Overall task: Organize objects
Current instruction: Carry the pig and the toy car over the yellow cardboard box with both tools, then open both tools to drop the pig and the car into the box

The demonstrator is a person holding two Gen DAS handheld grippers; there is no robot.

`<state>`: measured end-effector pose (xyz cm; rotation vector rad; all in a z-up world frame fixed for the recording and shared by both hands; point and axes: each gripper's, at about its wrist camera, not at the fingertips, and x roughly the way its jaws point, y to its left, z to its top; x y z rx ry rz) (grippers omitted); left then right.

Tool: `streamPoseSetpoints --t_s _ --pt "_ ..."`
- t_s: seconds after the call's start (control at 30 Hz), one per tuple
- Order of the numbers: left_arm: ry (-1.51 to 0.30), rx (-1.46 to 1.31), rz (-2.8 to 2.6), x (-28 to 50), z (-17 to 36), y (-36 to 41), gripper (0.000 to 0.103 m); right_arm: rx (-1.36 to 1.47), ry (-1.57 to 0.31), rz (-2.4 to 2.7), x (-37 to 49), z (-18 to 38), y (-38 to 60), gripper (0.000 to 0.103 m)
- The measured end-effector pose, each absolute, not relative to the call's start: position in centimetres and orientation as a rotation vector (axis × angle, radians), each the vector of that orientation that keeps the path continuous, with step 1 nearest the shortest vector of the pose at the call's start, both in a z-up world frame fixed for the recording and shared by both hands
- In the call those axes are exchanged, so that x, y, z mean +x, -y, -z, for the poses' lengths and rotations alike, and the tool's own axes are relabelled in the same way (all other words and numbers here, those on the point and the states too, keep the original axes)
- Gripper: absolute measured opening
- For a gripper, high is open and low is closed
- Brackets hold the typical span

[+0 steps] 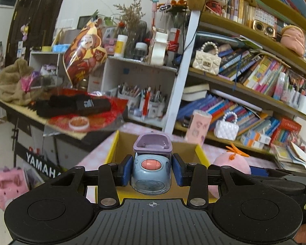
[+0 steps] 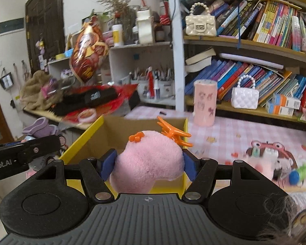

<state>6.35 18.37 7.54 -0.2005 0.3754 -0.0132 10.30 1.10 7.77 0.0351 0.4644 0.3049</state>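
Two handheld grippers carry toys toward an open cardboard box during a tidy-up of a cluttered desk. Nearest the lens, the left gripper (image 1: 152, 171) is closed narrowly on a glossy blue plastic toy car (image 1: 151, 173), rounded in body, with a coral oval button on top and a lilac tub-shaped bin at its far end; the blue pads press both flanks. The right gripper (image 2: 148, 163), jaws set wider, squeezes a pink plush toy (image 2: 148, 163), fuzzy and dome-shaped, with a small orange bow and stiff orange plastic feet. Both toys hang in the air at the near edge of the cardboard box (image 2: 112, 130), brown inside, its flaps yellow. The step in hand appears to be the carry to the box; the next move would call for bringing each toy over the opening and lowering it before the jaws part, the hard car likely dropping cleanly, the soft plush springing back. Beyond, a pink gingham tablecloth (image 2: 230, 130) bears a pink cylindrical tin (image 2: 205, 104); behind it, bookshelves (image 2: 255, 42) hold leaning books and two quilted handbags.
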Motion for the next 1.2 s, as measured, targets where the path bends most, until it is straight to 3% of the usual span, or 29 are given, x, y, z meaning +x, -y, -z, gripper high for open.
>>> streamPoseSetpoints --t_s 0.4,0.63,1.2 --pt "-0.481 -0.153 0.012 13.5 -4.6 -17.0 0.039 -0.136 -0.479 -0.348 17.7 -4.2 -2.6 0.065" --pt "-0.553 -0.140 0.000 15.6 -2.5 -16.2 0.039 -0.198 -0.600 -0.428 21.5 -1.7 -3.1 0.065" --pt "-0.649 -0.106 0.006 18.8 0.0 -14.5 0.039 -0.591 -0.580 -0.654 23.4 0.1 -3.4 0.066"
